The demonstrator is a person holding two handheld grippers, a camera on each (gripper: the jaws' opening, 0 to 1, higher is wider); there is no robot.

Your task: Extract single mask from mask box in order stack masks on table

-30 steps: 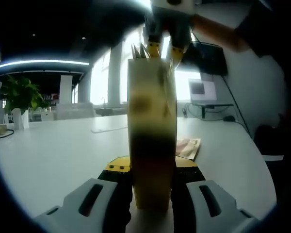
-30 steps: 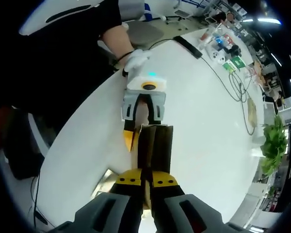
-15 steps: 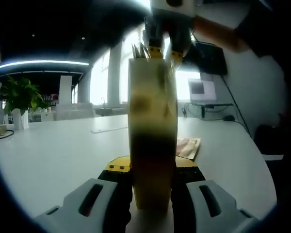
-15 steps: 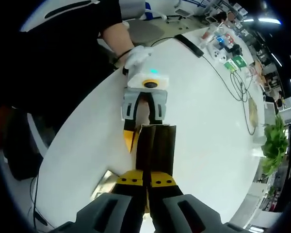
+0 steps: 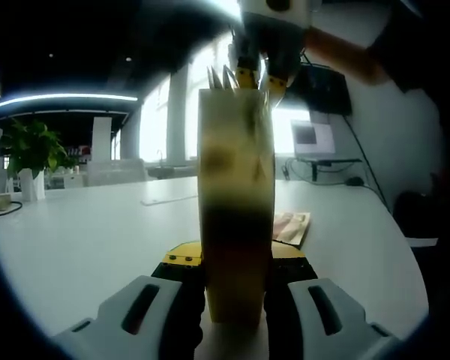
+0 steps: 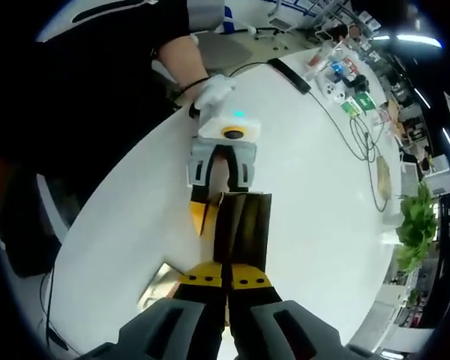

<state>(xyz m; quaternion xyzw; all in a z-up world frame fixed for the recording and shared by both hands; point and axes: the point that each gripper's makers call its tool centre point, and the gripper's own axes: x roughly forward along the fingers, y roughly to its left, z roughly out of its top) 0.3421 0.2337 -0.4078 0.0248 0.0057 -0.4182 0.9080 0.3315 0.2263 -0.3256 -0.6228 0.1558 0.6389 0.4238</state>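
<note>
My left gripper is shut on the upright yellow-brown mask box, whose narrow side faces the left gripper view. Thin pale mask edges stick up from the box's top. The right gripper comes down from above, its yellow fingertips pinched together on them. The right gripper view looks down on the box's open top, with my right gripper shut just above it. Beyond the box the left gripper is held by a white-gloved hand.
The box stands on a broad white table. A flat printed packet lies just behind the box, also seen as a packet. Cables and small items sit at the far end, a potted plant near the edge, and a monitor beyond.
The right gripper has risen a little above the box, and the mask edges stand slightly higher out of the top. The left gripper and box have stayed put.
</note>
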